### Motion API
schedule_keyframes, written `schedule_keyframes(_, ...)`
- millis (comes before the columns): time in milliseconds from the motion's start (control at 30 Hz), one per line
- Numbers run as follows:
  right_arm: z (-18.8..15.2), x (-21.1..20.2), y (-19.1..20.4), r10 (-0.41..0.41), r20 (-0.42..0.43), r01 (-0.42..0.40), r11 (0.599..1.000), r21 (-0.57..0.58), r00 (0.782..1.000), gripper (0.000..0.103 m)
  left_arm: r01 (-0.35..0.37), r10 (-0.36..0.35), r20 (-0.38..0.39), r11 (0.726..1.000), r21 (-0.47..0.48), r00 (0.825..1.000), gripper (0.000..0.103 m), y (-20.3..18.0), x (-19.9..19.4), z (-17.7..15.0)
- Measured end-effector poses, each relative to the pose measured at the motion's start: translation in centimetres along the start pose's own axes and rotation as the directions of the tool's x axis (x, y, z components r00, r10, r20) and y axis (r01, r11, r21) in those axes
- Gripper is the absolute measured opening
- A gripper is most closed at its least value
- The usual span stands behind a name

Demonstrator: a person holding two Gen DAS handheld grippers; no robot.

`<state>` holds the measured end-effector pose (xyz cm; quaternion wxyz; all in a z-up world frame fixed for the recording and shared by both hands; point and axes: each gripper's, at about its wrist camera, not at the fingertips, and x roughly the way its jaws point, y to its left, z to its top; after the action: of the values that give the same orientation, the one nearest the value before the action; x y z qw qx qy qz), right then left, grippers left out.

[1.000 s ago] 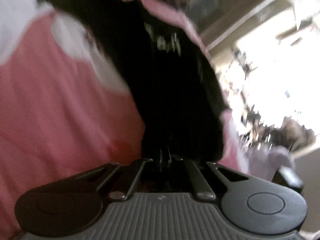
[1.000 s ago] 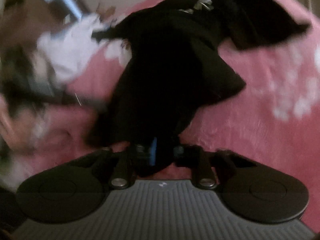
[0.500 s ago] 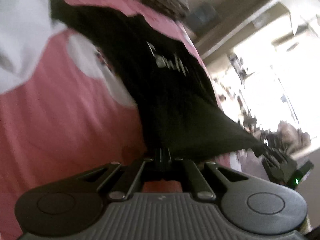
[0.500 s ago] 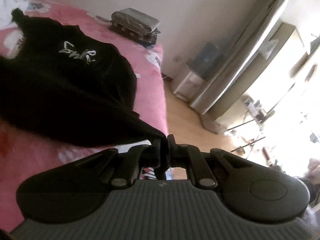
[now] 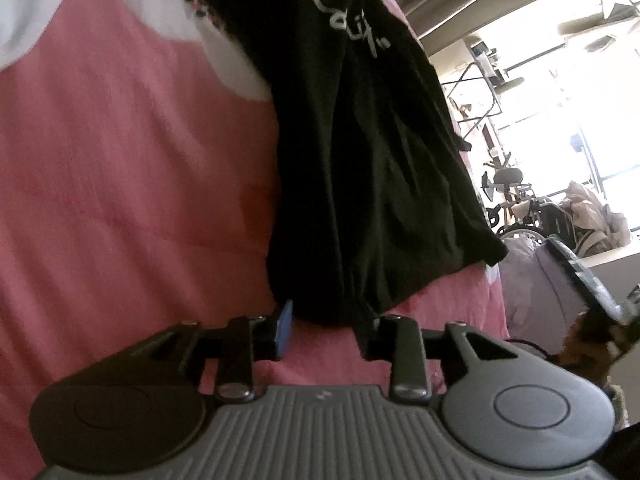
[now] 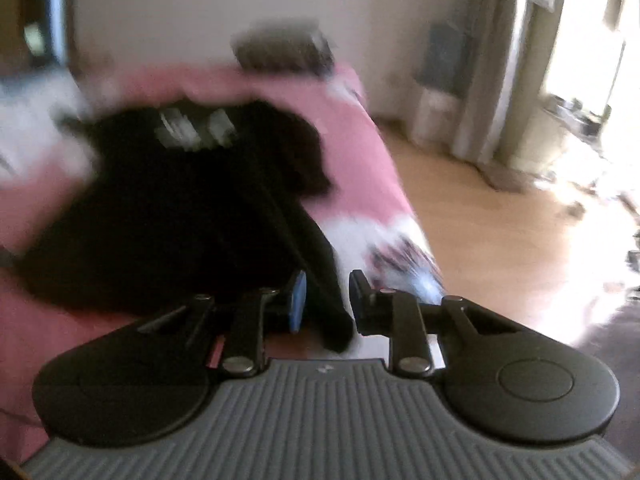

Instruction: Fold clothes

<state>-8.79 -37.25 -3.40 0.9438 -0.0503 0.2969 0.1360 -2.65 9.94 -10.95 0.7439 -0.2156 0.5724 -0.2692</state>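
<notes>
Black shirt (image 5: 368,168) on pink bed (image 5: 120,200) — both grippers spread wide

Right gripper (image 6: 326,300) spread wide, a hem strip of the black T-shirt (image 6: 168,208) hanging loose between its fingers; shirt crumpled on pink bedspread (image 6: 360,128).

Left claw (image 5: 326,330): jaws spread apart, nothing clamped, blue pad showing on the left finger. Right claw (image 6: 327,302): jaws likewise apart, nothing clamped.
</notes>
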Motion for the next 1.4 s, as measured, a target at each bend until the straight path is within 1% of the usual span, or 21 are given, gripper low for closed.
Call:
schedule_keyframes(67, 1.5, -1.1, 0.3, 0.174, 0.068, -0.178, 0.983, 0.051, 0.982, 0.023, -0.003, 0.003, 0.026, 1.0, 0.003, 1.0, 0.043, 0.0, -0.4, 0.1)
schedule_keyframes(100, 2.2, -1.6, 0.4, 0.284, 0.088, -0.29, 0.954, 0.075, 0.955, 0.023, -0.003, 0.003, 0.04, 1.0, 0.0, 0.999, 0.044, 0.0, -0.6, 0.2)
schedule_keyframes(200, 3.5, -0.3, 2.8, 0.596, 0.047, -0.598, 0.797, 0.09, 0.801, 0.034, 0.001, 0.001, 0.076, 1.0, -0.024, 0.997, 0.049, 0.3, -0.9, 1.0)
schedule_keyframes(233, 3.6, 0.4, 4.4, 0.646, 0.015, -0.645, 0.761, 0.065, 0.763, 0.037, 0.0, 0.004, 0.092, 0.999, -0.039, 0.996, 0.05, 0.4, -1.0, 1.2)
schedule_keyframes(267, 3.6, 1.3, 6.4, 0.658, -0.021, -0.658, 0.753, 0.02, 0.753, 0.044, -0.001, 0.007, 0.108, 0.999, -0.055, 0.994, 0.05, 0.6, -1.0, 1.5)
schedule_keyframes(300, 3.4, 2.0, 8.5, 0.662, -0.059, -0.665, 0.747, -0.029, 0.747, 0.045, -0.001, 0.011, 0.127, 0.997, -0.076, 0.992, 0.051, 0.8, -1.1, 1.8)
schedule_keyframes(433, 0.8, 4.8, 17.5, 0.622, -0.191, -0.651, 0.721, -0.236, 0.759, 0.045, 0.008, 0.036, 0.211, 0.978, -0.207, 0.977, 0.051, 2.8, -1.0, 3.7)
schedule_keyframes(533, -0.9, 5.8, 22.0, 0.594, -0.189, -0.614, 0.683, -0.396, 0.782, 0.045, -0.007, 0.088, 0.284, 0.961, -0.275, 0.955, 0.051, 4.4, -1.0, 6.0)
schedule_keyframes(667, -1.2, 7.8, 24.8, 0.561, -0.163, -0.555, 0.656, -0.511, 0.812, 0.045, -0.056, 0.167, 0.363, 0.953, -0.298, 0.917, 0.051, 5.9, -0.5, 10.5)
schedule_keyframes(767, -1.7, 8.7, 25.0, 0.515, -0.163, -0.51, 0.658, -0.554, 0.842, 0.043, -0.072, 0.179, 0.365, 0.955, -0.287, 0.914, 0.051, 6.3, 1.2, 14.2)
schedule_keyframes(833, -2.0, 9.1, 24.7, 0.497, -0.182, -0.51, 0.673, -0.536, 0.848, 0.041, -0.081, 0.184, 0.359, 0.956, -0.282, 0.915, 0.051, 6.3, 2.6, 16.0)
schedule_keyframes(867, -2.1, 9.4, 24.6, 0.49, -0.191, -0.51, 0.682, -0.523, 0.851, 0.034, -0.097, 0.199, 0.362, 0.955, -0.282, 0.911, 0.051, 6.2, 3.2, 16.6)
schedule_keyframes(900, -2.3, 9.7, 24.8, 0.48, -0.195, -0.506, 0.691, -0.516, 0.855, 0.025, -0.112, 0.214, 0.364, 0.953, -0.282, 0.906, 0.048, 6.1, 3.8, 17.2)
schedule_keyframes(933, -2.3, 9.9, 24.8, 0.47, -0.195, -0.499, 0.704, -0.505, 0.861, 0.02, -0.129, 0.231, 0.367, 0.951, -0.281, 0.901, 0.041, 6.0, 4.3, 17.7)
schedule_keyframes(967, -2.3, 9.9, 24.7, 0.462, -0.191, -0.492, 0.722, -0.487, 0.866, 0.009, -0.166, 0.263, 0.376, 0.948, -0.27, 0.889, 0.032, 5.7, 4.6, 17.9)
schedule_keyframes(1000, -2.3, 10.0, 24.5, 0.453, -0.186, -0.484, 0.739, -0.469, 0.872, 0.004, -0.203, 0.293, 0.385, 0.944, -0.259, 0.875, 0.002, 5.3, 4.8, 18.0)
schedule_keyframes(1033, -2.4, 10.0, 24.4, 0.444, -0.182, -0.476, 0.755, -0.451, 0.877, 0.003, -0.229, 0.315, 0.391, 0.94, -0.251, 0.865, 0.002, 5.0, 4.9, 18.0)
schedule_keyframes(1067, -2.1, 10.1, 24.0, 0.452, -0.184, -0.486, 0.769, -0.415, 0.873, 0.002, -0.255, 0.335, 0.397, 0.936, -0.243, 0.854, 0.002, 4.7, 4.9, 18.0)
schedule_keyframes(1200, -0.2, 9.9, 20.4, 0.566, -0.207, -0.599, 0.782, -0.17, 0.798, 0.002, -0.314, 0.355, 0.483, 0.935, -0.167, 0.801, 0.002, 3.0, 1.2, 16.8)
schedule_keyframes(1300, 1.0, 9.9, 17.8, 0.649, -0.205, -0.66, 0.751, 0.017, 0.733, 0.002, -0.356, 0.389, 0.491, 0.92, -0.164, 0.779, 0.002, 2.8, -1.8, 16.6)
schedule_keyframes(1400, 1.0, 10.6, 16.1, 0.724, -0.216, -0.707, 0.688, 0.161, 0.655, 0.002, -0.425, 0.449, 0.452, 0.891, -0.16, 0.771, 0.002, 3.3, -2.6, 17.2)
